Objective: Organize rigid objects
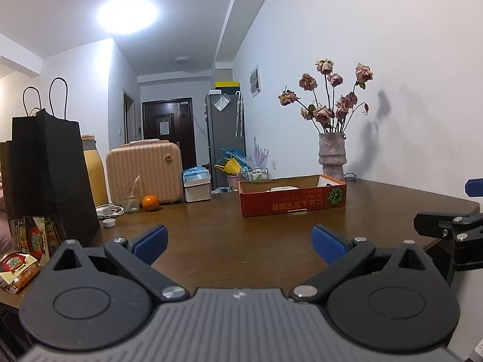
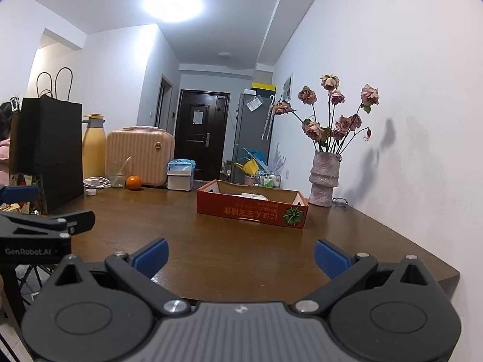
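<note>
A shallow red cardboard box (image 1: 292, 203) with white items inside sits on the brown table (image 1: 226, 235), ahead of both grippers; it also shows in the right wrist view (image 2: 250, 211). An orange (image 1: 150, 202) lies at the far left near a clear glass (image 1: 130, 199); the orange shows in the right wrist view (image 2: 133, 182) too. My left gripper (image 1: 240, 242) is open and empty over the table's near edge. My right gripper (image 2: 241, 256) is open and empty, level with the left one. Each gripper appears at the other view's edge.
A black paper bag (image 1: 51, 175), yellow flask (image 1: 95, 172), pink case (image 1: 145, 172), small white-blue container (image 1: 196, 185), white bottle cap (image 1: 108, 222) and snack packets (image 1: 21, 268) stand at the left. A vase of dried roses (image 1: 332, 157) stands behind the box by the wall.
</note>
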The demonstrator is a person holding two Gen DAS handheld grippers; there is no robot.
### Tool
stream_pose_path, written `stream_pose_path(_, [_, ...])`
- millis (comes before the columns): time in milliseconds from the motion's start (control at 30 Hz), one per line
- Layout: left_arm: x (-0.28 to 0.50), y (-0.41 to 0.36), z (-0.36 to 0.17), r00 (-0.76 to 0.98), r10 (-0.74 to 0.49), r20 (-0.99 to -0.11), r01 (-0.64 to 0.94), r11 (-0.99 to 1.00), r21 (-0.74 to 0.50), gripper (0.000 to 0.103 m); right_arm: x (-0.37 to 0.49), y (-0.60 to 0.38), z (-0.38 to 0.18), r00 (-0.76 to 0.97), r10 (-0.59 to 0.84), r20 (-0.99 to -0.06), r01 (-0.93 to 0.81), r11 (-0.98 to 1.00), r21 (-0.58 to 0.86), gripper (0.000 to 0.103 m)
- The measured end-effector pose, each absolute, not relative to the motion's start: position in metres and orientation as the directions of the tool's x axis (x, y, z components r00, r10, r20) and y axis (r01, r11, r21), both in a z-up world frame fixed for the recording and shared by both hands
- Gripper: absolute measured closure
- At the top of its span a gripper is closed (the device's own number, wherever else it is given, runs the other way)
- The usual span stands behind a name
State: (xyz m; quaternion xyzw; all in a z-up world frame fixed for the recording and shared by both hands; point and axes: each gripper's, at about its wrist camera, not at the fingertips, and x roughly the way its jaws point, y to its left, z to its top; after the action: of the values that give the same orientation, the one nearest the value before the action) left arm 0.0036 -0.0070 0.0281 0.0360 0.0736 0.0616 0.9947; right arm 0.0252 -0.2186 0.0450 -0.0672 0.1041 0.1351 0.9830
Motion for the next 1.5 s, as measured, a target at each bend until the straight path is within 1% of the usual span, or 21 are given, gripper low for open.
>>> stream_pose_path(733, [0.0028, -0.0064, 0.0278, 0.981, 0.132, -0.144, -0.121, 0.989, 0.083, 0.000, 0.0292, -0.2210, 0.0415, 0.942, 0.243, -0.234, -0.265, 0.962, -0.071, 0.000])
stream_pose_path(1500, [0.0052, -0.0074, 0.0292, 0.981, 0.124, -0.150, -0.112, 0.990, 0.090, 0.000, 0.0279, -0.2203, 0.0414, 0.942, 0.241, -0.234, -0.264, 0.962, -0.074, 0.000])
